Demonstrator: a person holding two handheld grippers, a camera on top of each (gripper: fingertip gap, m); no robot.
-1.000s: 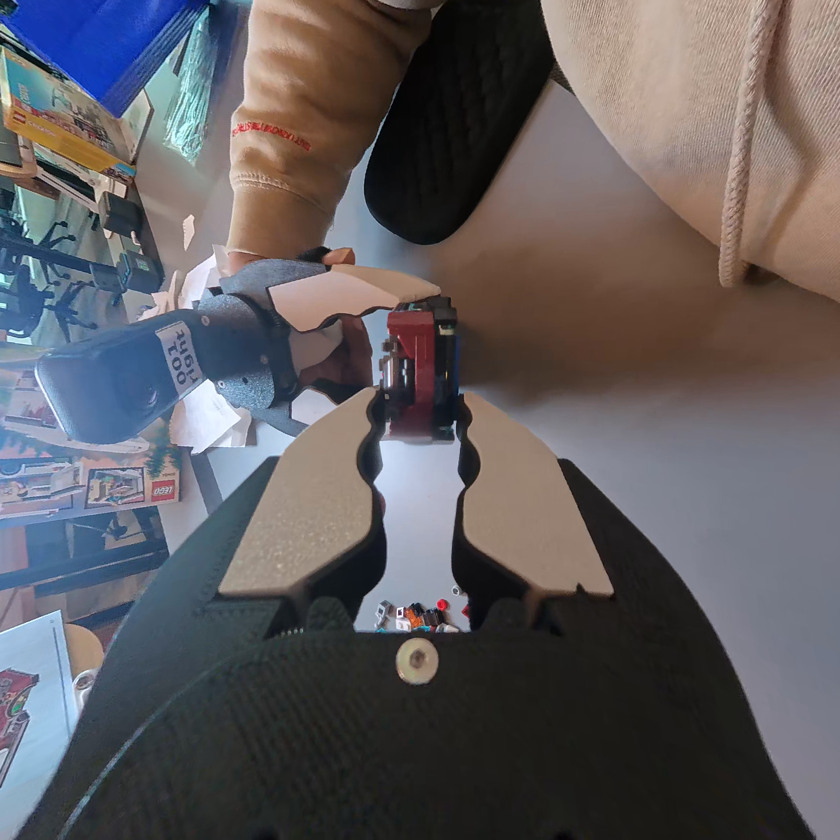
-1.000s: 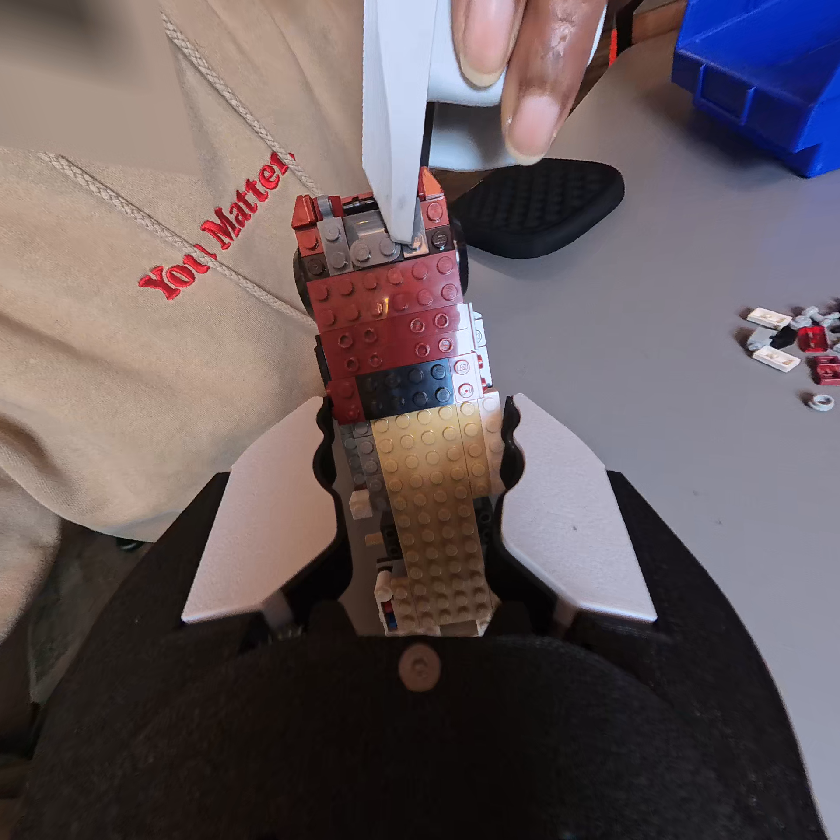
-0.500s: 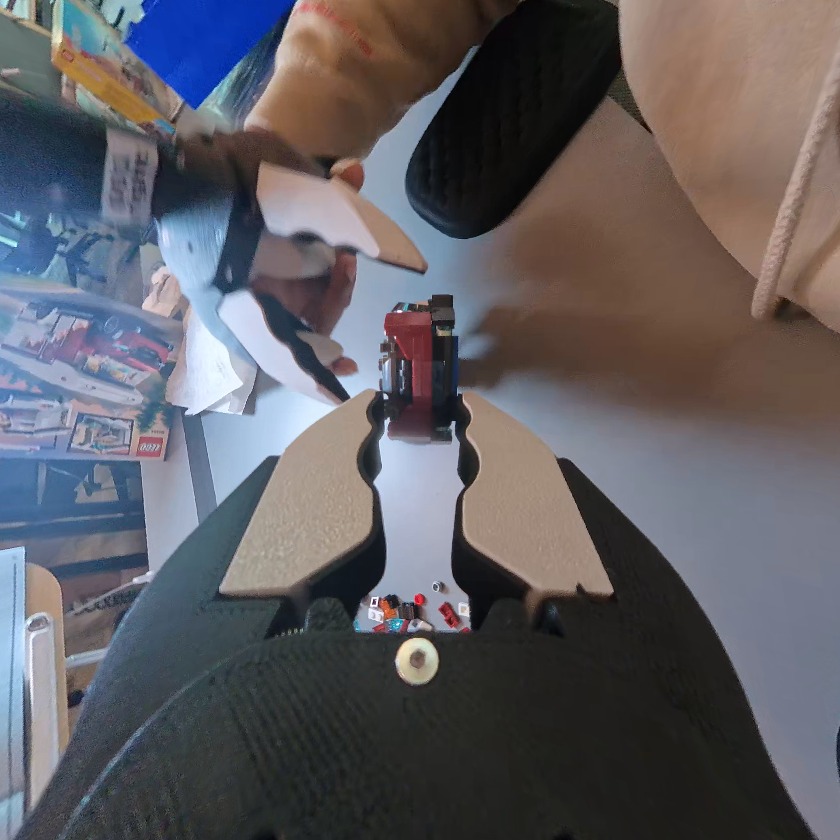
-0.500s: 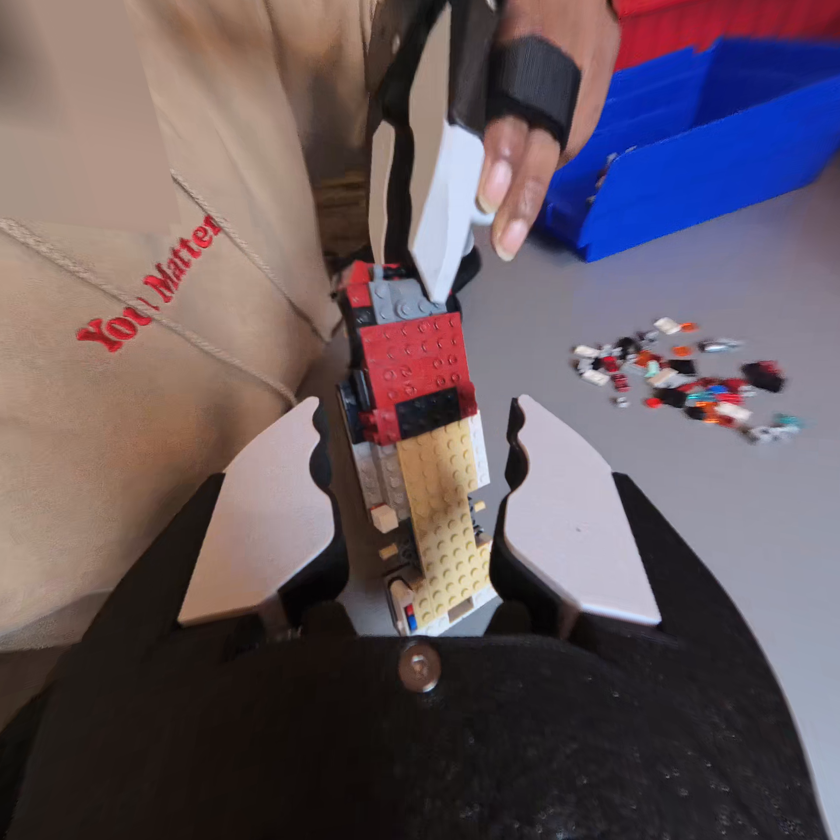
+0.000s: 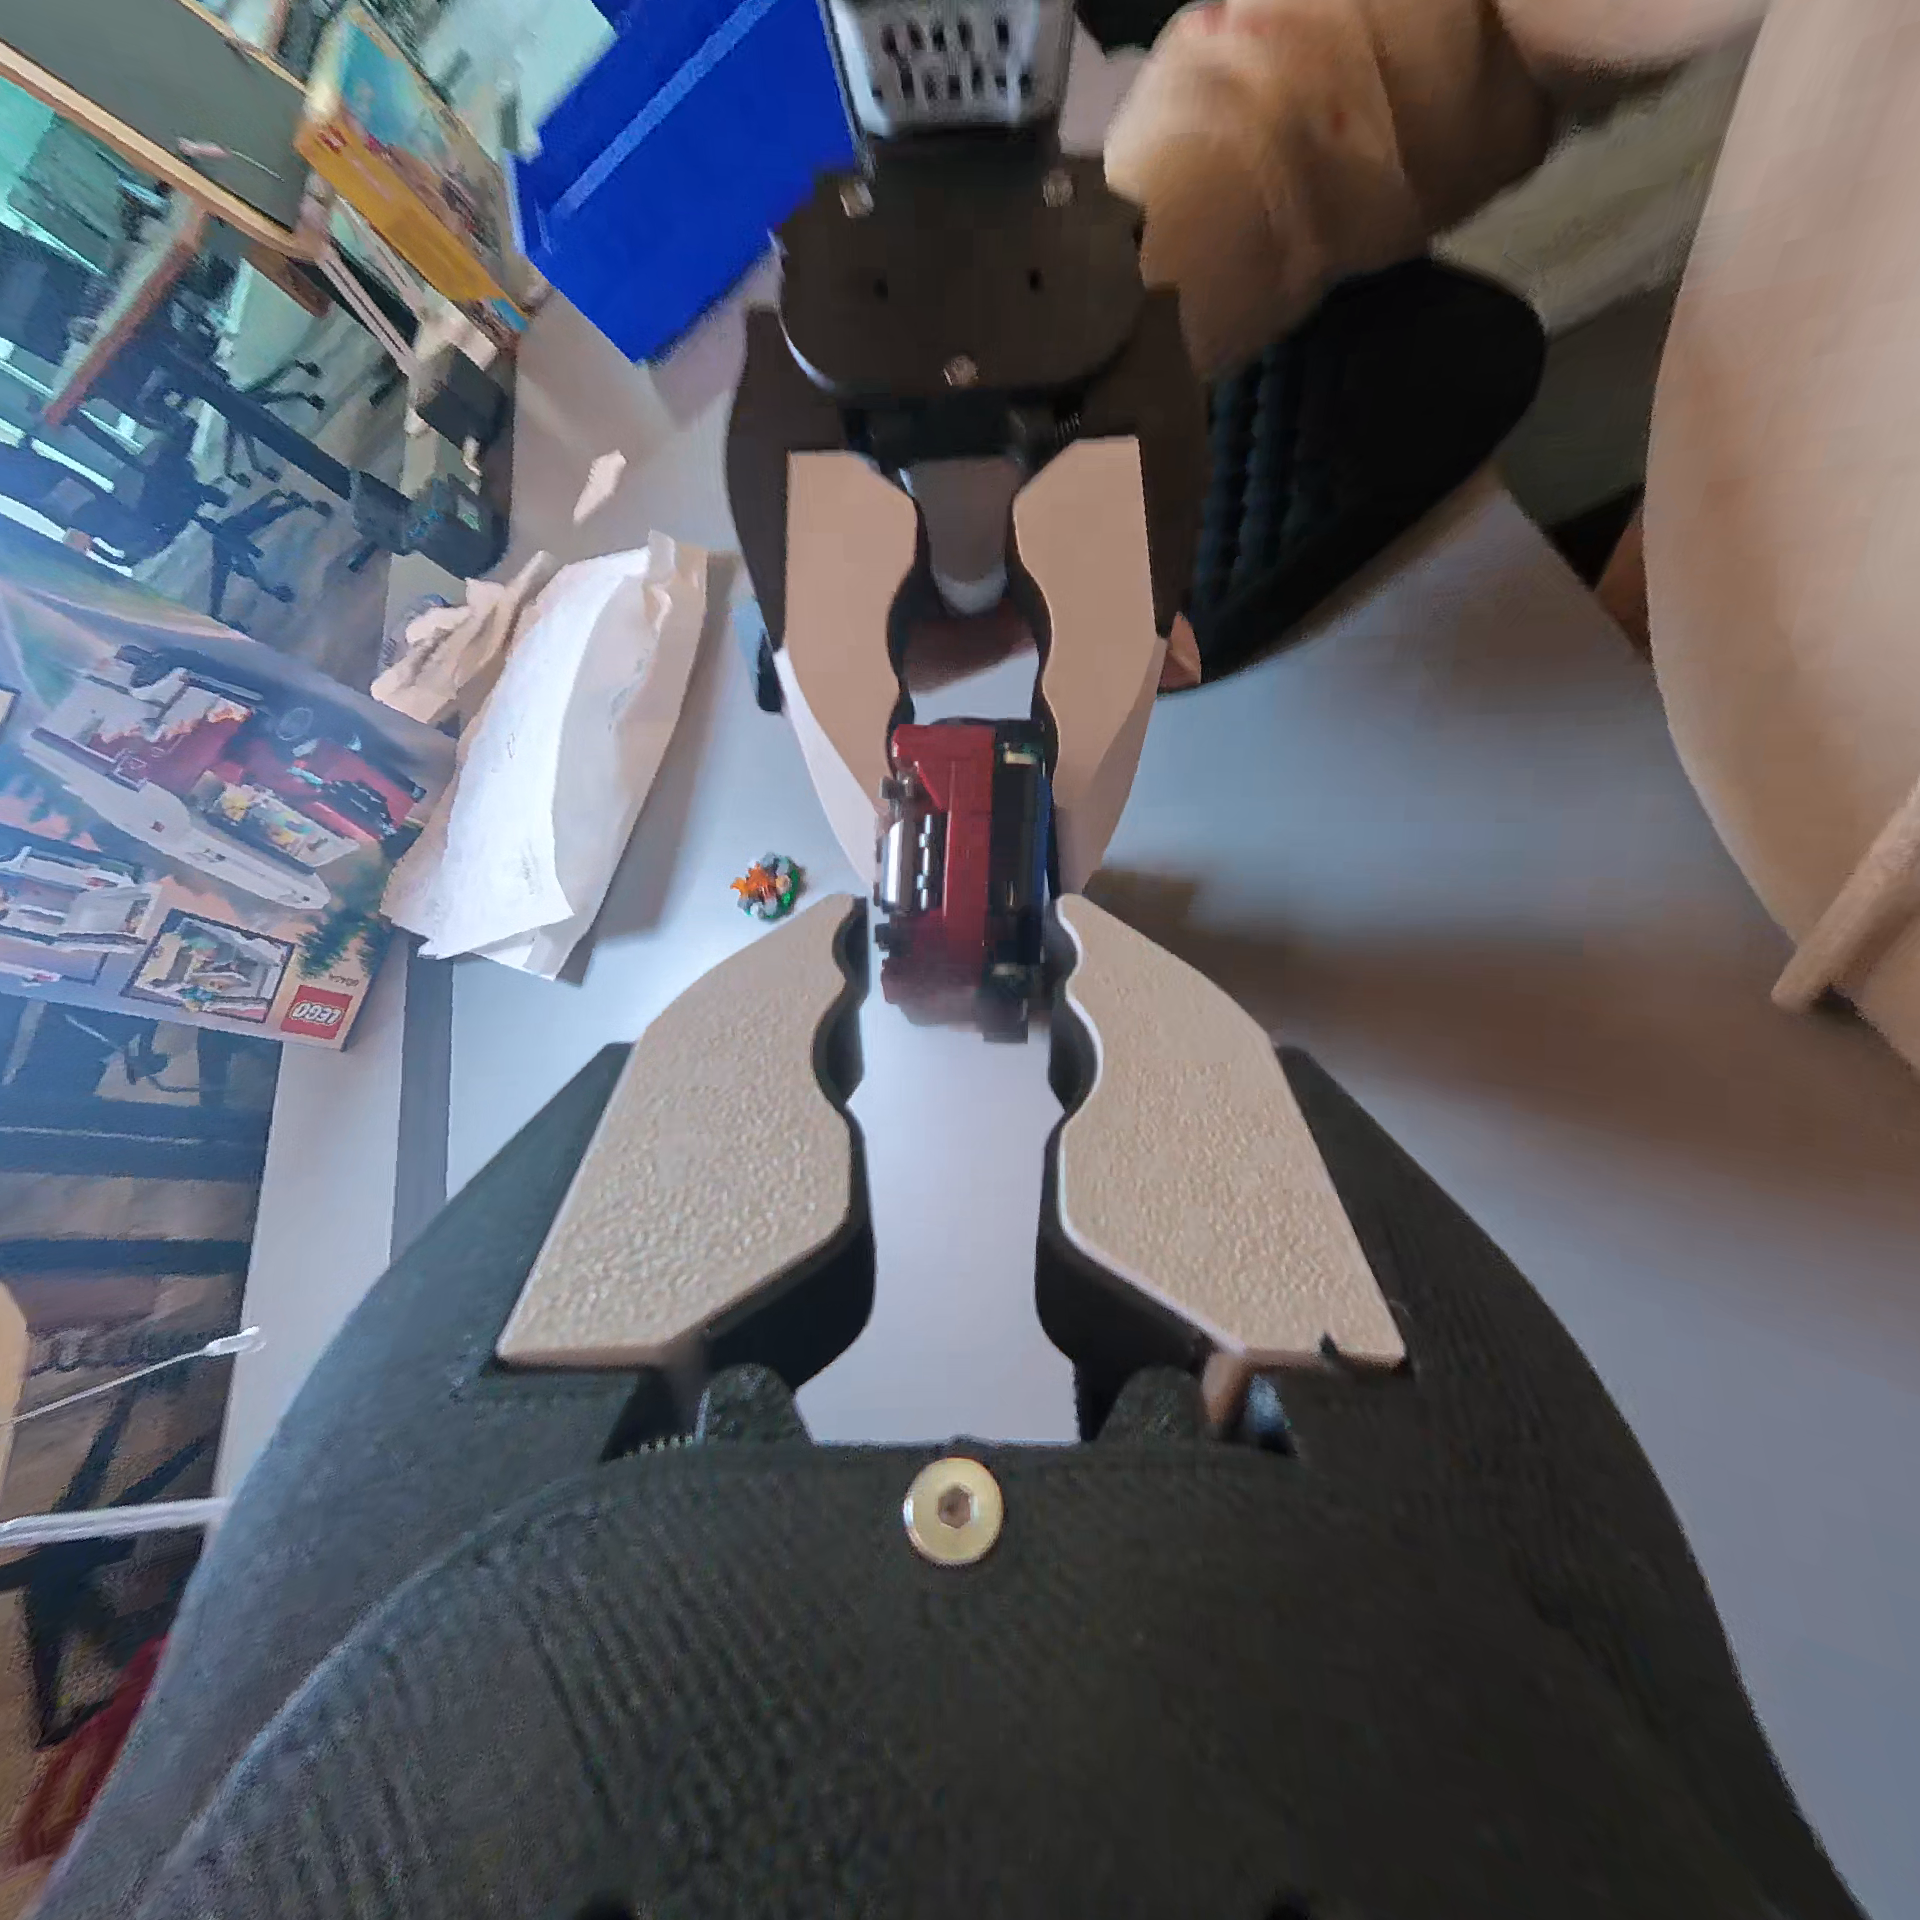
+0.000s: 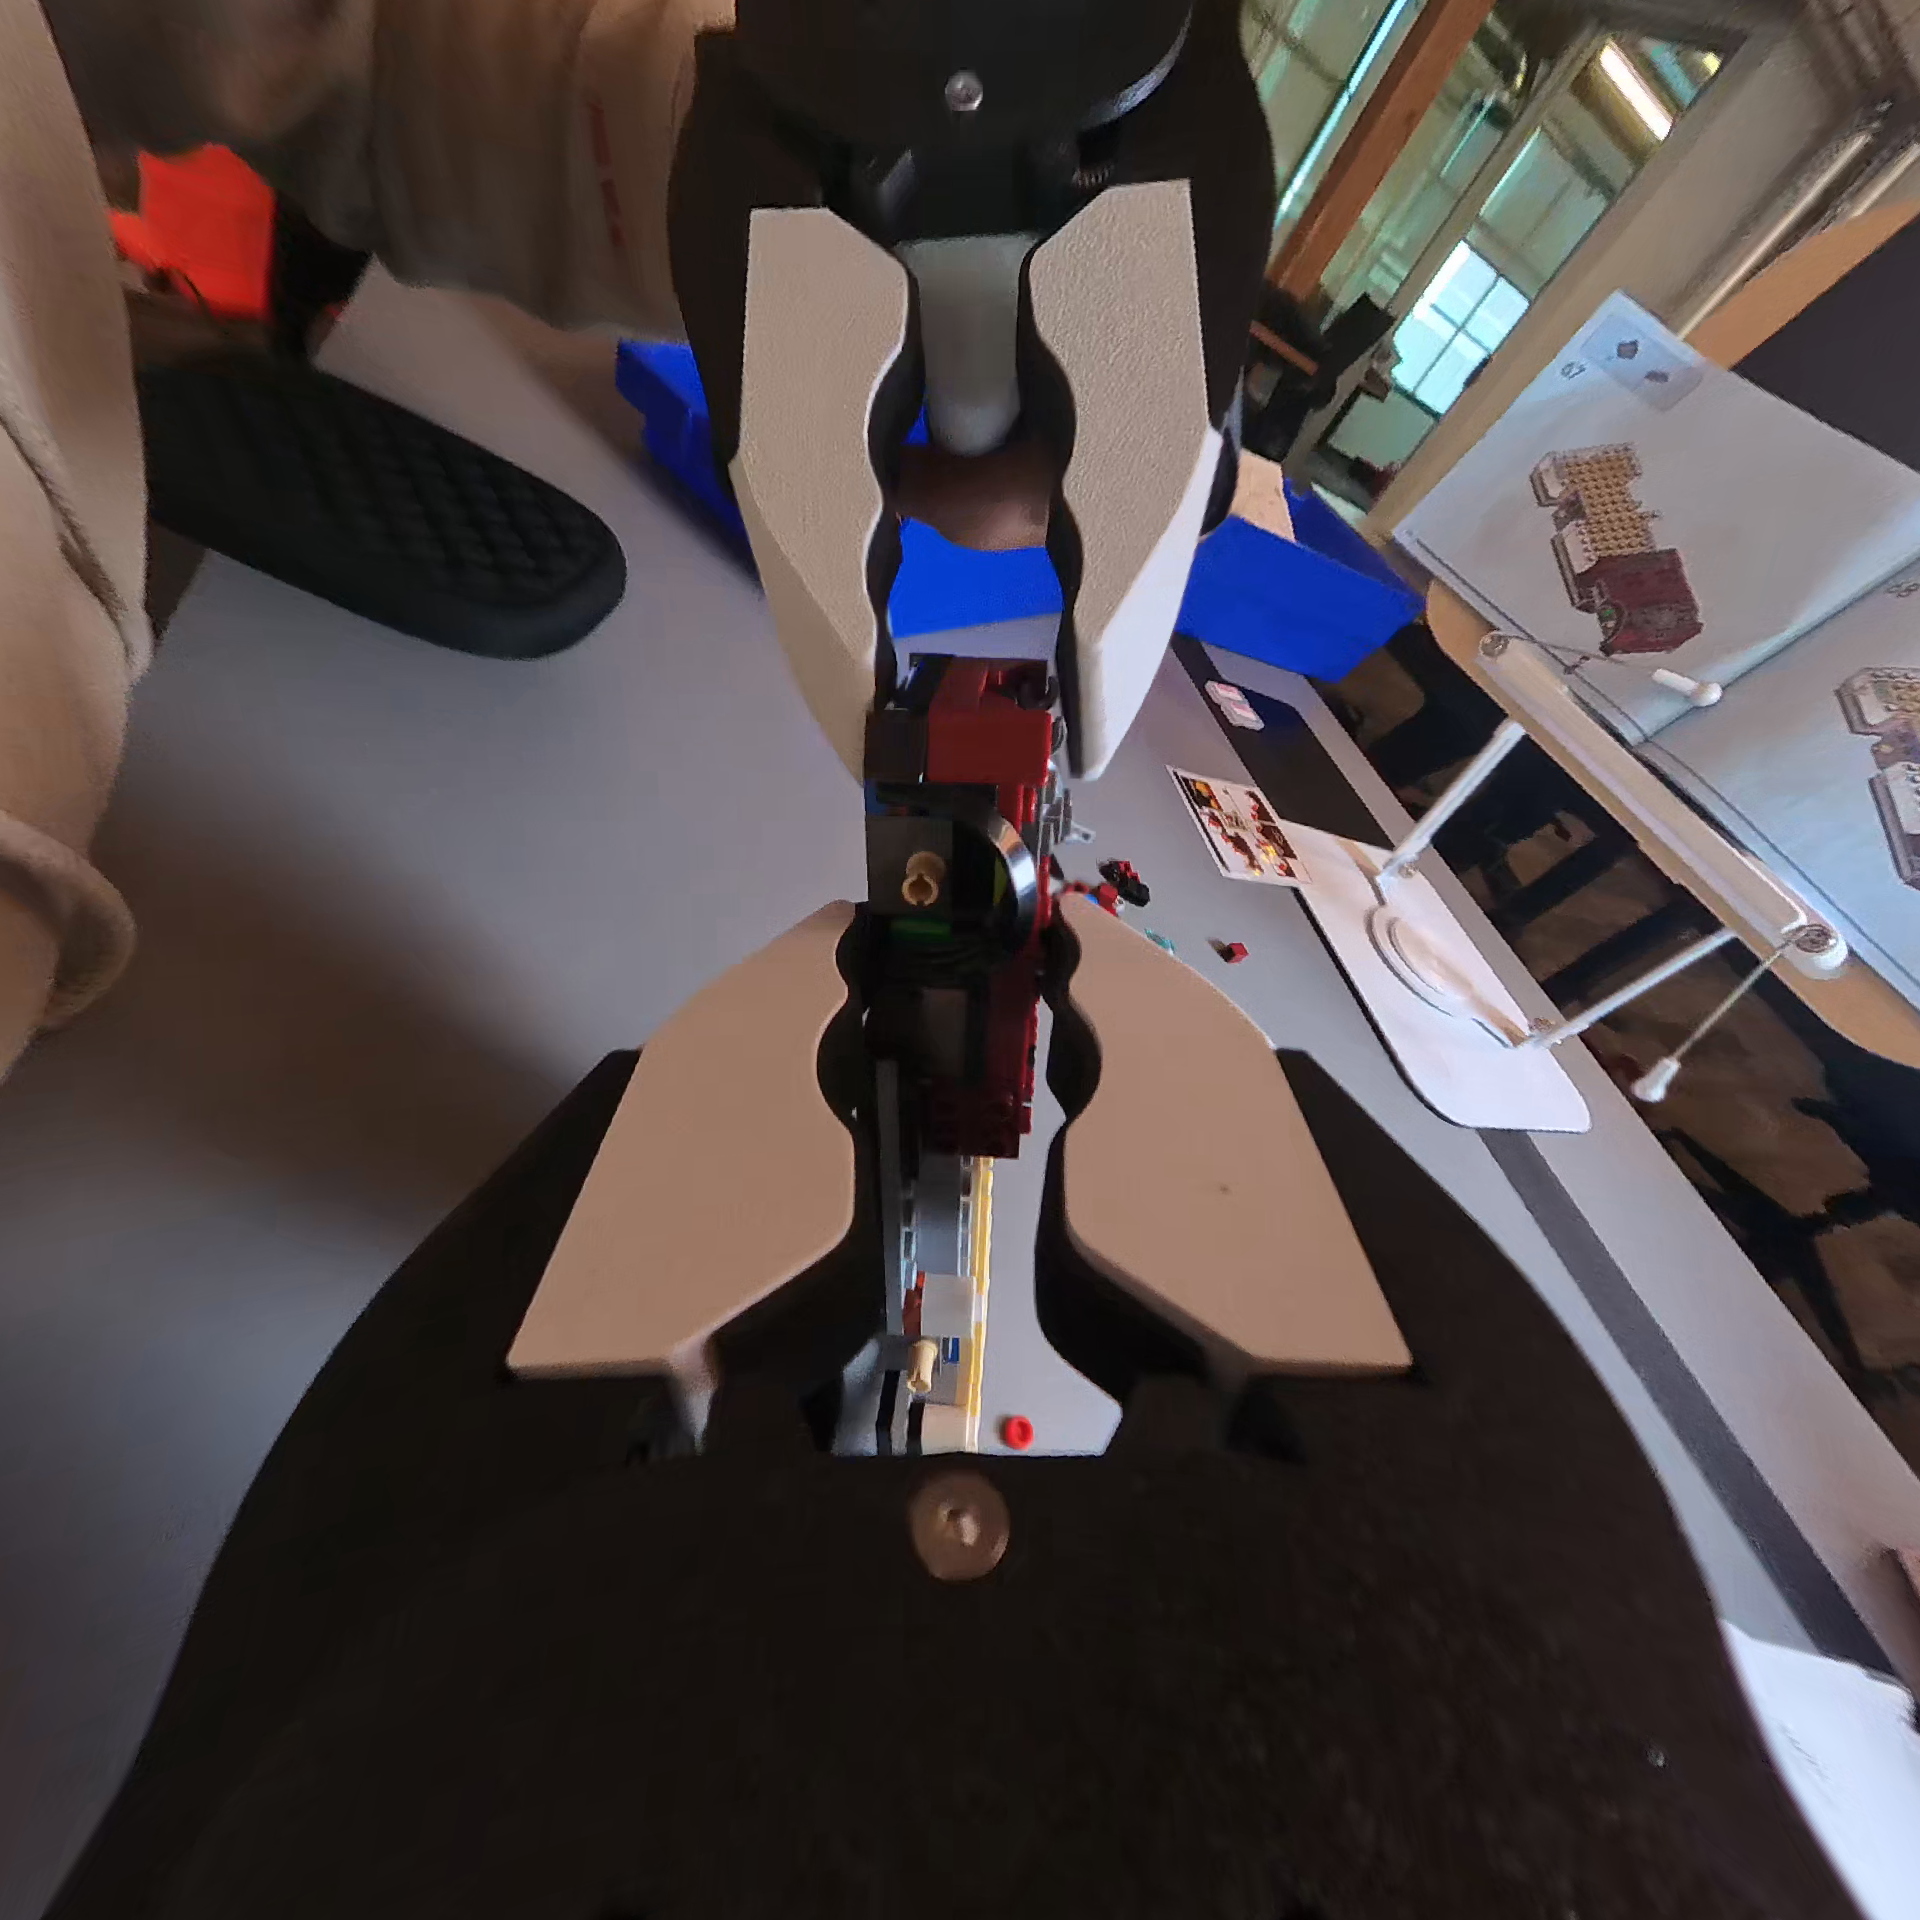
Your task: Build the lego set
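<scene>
While clamped both ends, brick model (image 5: 961, 862)

I count two grippers, the left gripper (image 5: 961, 914) and the right gripper (image 6: 956, 925); one brick model (image 6: 961, 935), red, black and tan. One blue bin (image 5: 686, 177) far left. One printed box (image 5: 187, 831) at left, one crumpled paper sheet (image 5: 561, 758) beside it. One instruction booklet on a stand (image 6: 1704, 540) at right. Loose small bricks (image 6: 1127, 894): too small to number.
</scene>
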